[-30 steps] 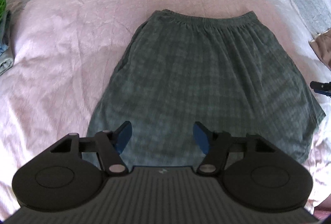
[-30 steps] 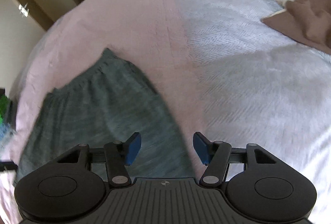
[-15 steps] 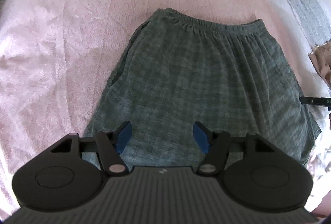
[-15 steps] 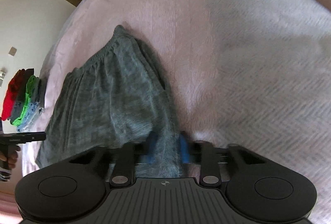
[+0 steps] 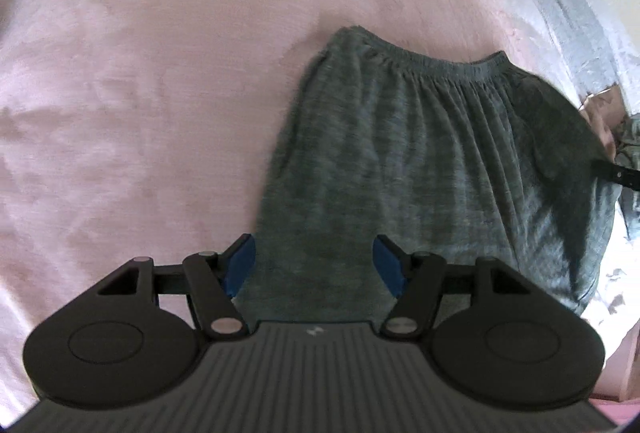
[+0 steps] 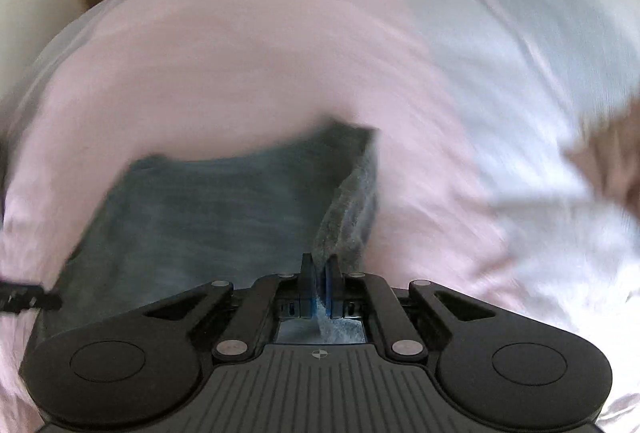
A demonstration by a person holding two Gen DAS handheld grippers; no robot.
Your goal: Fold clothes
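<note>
**Right wrist view: side hem pinched, fold begun**

Right claw [image 6: 320,281]: jaws just closed, now clenched on side edge of grey shorts [image 5: 400,169]; held edge raised off pink bedspread [image 5: 140,93] and drawn inward across the flat part, where a second ago all lay flat. Judged: first lengthwise fold under way. Left claw [image 5: 312,265]: released, jaws wide, nothing between, poised over lower left hem, not touching as far as visible. Shorts: spread on bedspread, waistband far, right side lifted.
</note>
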